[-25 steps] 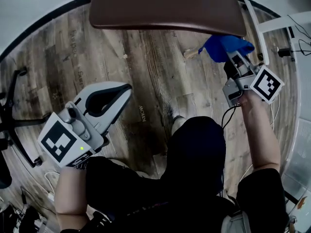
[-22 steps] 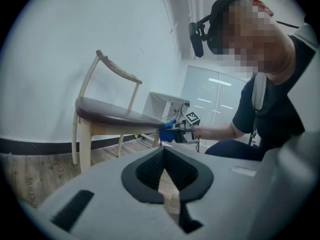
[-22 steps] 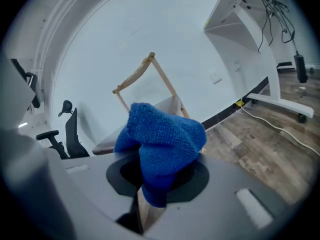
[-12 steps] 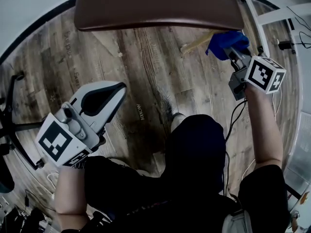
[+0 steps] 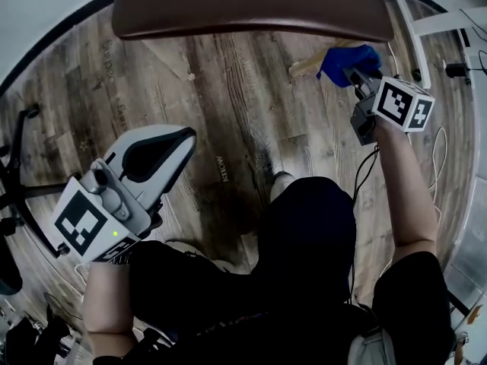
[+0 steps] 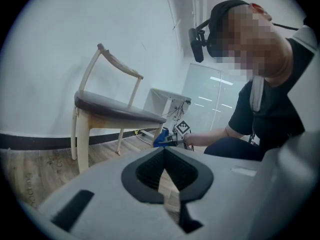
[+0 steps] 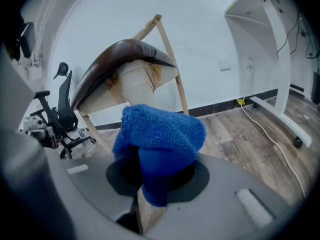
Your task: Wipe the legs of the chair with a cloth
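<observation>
A chair with a brown seat (image 5: pixel 251 6) and pale wooden legs stands in front of me. In the head view my right gripper (image 5: pixel 356 78) is shut on a blue cloth (image 5: pixel 348 61), which is pressed against the front right chair leg (image 5: pixel 308 65) just below the seat. The right gripper view shows the cloth (image 7: pixel 160 134) bunched over the right gripper (image 7: pixel 155 171), hiding that leg. My left gripper (image 5: pixel 156 154) hangs low at the left, away from the chair, shut and holding nothing. In the left gripper view the left gripper (image 6: pixel 164 156) faces the chair (image 6: pixel 110 109) and the cloth (image 6: pixel 161 138).
An office chair base (image 5: pixel 23 196) stands at the far left. A white desk frame (image 5: pixel 407 29) and loose cables (image 5: pixel 441 150) lie to the right of the chair. The person's dark-trousered legs (image 5: pixel 304 234) fill the lower middle over wood flooring.
My right gripper has carried the blue cloth along the chair leg, farther up toward the seat. The left gripper has only shifted slightly.
</observation>
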The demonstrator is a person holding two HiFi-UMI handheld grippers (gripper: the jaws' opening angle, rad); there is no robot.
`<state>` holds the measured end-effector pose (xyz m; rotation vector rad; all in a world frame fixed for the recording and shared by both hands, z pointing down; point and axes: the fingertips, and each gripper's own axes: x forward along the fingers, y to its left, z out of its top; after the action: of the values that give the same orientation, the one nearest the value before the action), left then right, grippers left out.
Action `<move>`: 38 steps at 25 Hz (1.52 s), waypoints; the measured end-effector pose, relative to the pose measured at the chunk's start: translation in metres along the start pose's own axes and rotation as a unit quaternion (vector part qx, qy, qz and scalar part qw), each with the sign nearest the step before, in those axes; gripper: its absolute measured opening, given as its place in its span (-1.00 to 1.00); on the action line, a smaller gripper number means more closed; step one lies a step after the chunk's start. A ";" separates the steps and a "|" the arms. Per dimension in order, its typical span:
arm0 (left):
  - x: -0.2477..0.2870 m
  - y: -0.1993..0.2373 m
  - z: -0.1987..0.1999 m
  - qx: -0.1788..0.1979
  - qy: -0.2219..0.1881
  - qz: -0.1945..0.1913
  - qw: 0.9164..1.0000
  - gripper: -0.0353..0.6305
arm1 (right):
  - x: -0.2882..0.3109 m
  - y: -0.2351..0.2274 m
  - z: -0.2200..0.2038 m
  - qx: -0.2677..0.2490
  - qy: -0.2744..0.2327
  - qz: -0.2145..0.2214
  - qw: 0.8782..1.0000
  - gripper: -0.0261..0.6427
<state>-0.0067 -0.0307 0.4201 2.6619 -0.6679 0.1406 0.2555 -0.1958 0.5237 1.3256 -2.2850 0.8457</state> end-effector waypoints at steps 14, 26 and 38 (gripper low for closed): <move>0.002 -0.003 -0.004 -0.001 0.013 0.004 1.000 -0.89 | 0.087 -0.043 -0.117 0.008 -0.001 -0.050 0.999 -0.67; -0.004 0.005 -0.011 -0.006 0.027 0.023 0.999 -0.89 | 0.149 -0.085 -0.201 0.046 0.064 -0.099 0.992 -0.67; -0.004 0.004 -0.012 -0.004 0.026 0.021 0.999 -0.89 | 0.155 -0.090 -0.200 0.054 0.102 -0.092 0.989 -0.66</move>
<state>-0.0117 -0.0273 0.4319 2.6284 -0.7059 0.2188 0.2608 -0.1997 0.7920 1.4004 -1.9535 1.0031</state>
